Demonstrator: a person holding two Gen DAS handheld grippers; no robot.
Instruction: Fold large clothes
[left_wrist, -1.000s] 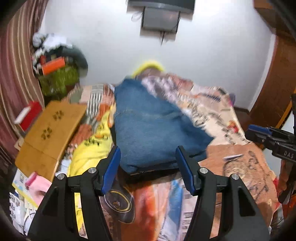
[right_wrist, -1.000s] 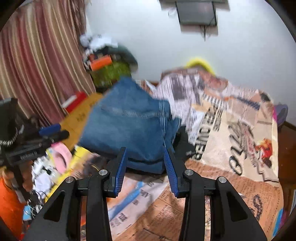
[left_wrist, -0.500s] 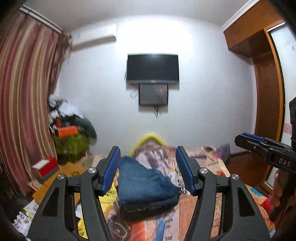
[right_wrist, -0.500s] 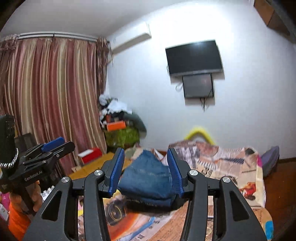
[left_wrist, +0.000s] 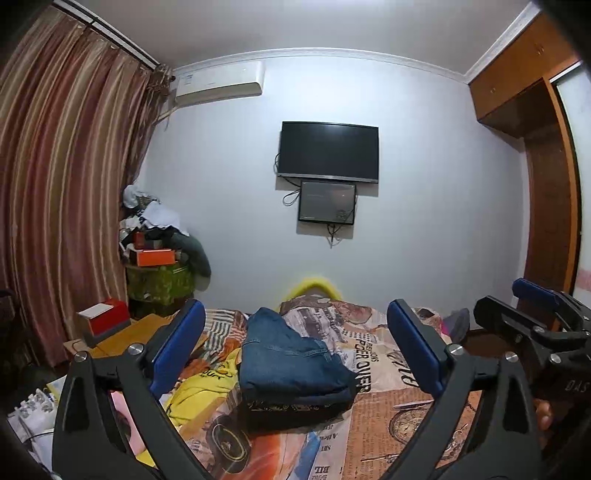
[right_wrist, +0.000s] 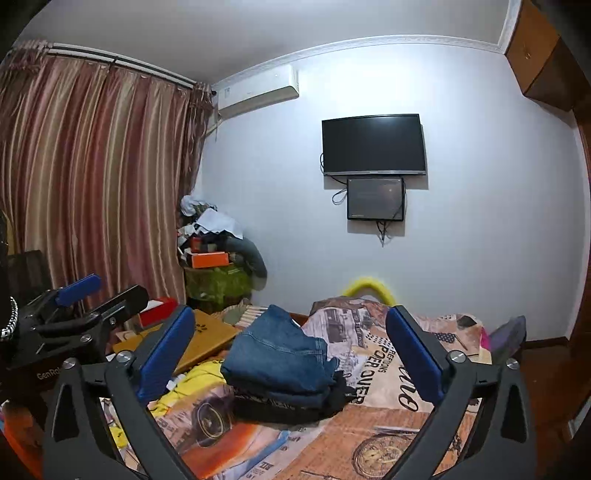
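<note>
A pair of blue jeans (left_wrist: 291, 365) lies folded on the bed (left_wrist: 391, 410), on top of a dark garment (left_wrist: 288, 411). The right wrist view shows the same jeans (right_wrist: 280, 358) on the printed sheet. My left gripper (left_wrist: 295, 307) points level at the stack from a distance; its jaws are opening and nothing is between them. My right gripper (right_wrist: 290, 312) hangs beside it, jaws also opening and empty. Each gripper shows in the other's view: the right gripper (left_wrist: 517, 306) at the right edge, the left gripper (right_wrist: 107, 295) at the left edge.
A yellow garment (left_wrist: 207, 384) lies left of the jeans. A wooden lap table (right_wrist: 207, 336) and a red box (left_wrist: 105, 321) sit at the bed's left side. A clutter pile (left_wrist: 159, 254) fills the corner by the curtain. A wardrobe (left_wrist: 546, 221) stands at the right.
Both grippers have drawn back from the jeans, risen and tilted up to level. Their jaws have spread much wider. The jeans stay folded on the bed.
</note>
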